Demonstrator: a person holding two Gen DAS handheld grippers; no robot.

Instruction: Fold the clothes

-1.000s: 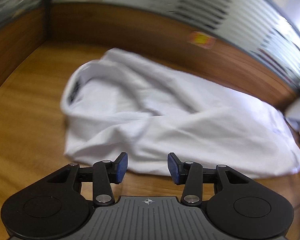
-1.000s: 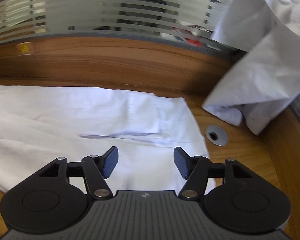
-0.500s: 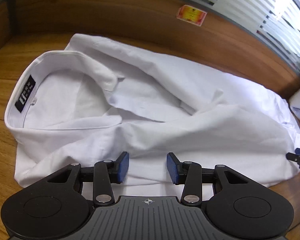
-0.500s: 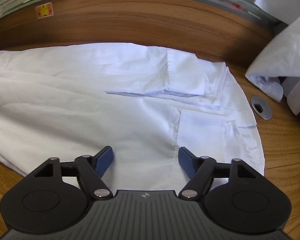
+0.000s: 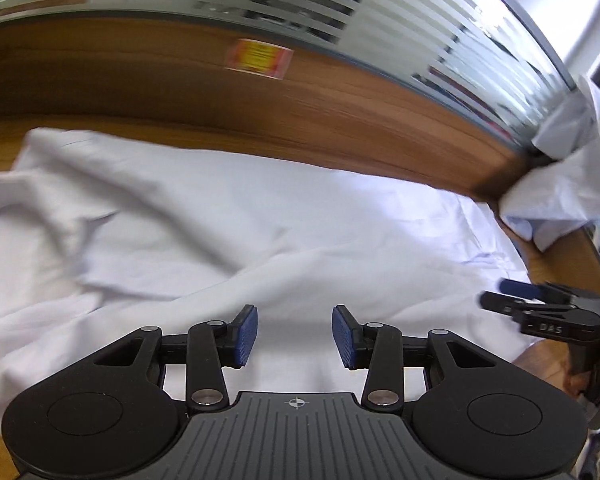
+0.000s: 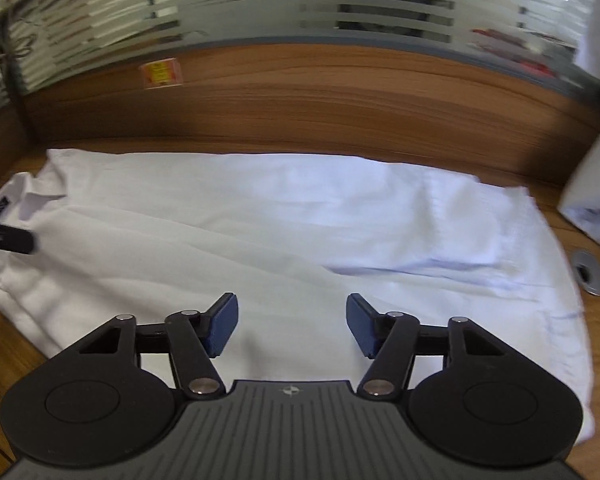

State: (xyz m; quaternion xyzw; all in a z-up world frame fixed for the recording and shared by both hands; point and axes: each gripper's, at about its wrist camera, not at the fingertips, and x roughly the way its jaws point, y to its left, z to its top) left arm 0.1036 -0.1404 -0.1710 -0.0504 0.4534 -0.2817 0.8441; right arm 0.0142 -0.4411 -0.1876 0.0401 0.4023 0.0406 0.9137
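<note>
White dress shirt (image 6: 284,224) lies flat across the wooden desk (image 6: 4,344), collar (image 6: 24,196) on my left, hem on my right, far edge close to the wood partition (image 6: 340,96). Left gripper (image 5: 294,336) and right gripper (image 6: 292,326) both hover spread wide over its near edge, holding nothing. Bare desk only at the corners, by the cable grommet (image 6: 588,272). Partition sticker (image 5: 259,58) and collar tag unreadable.
</note>
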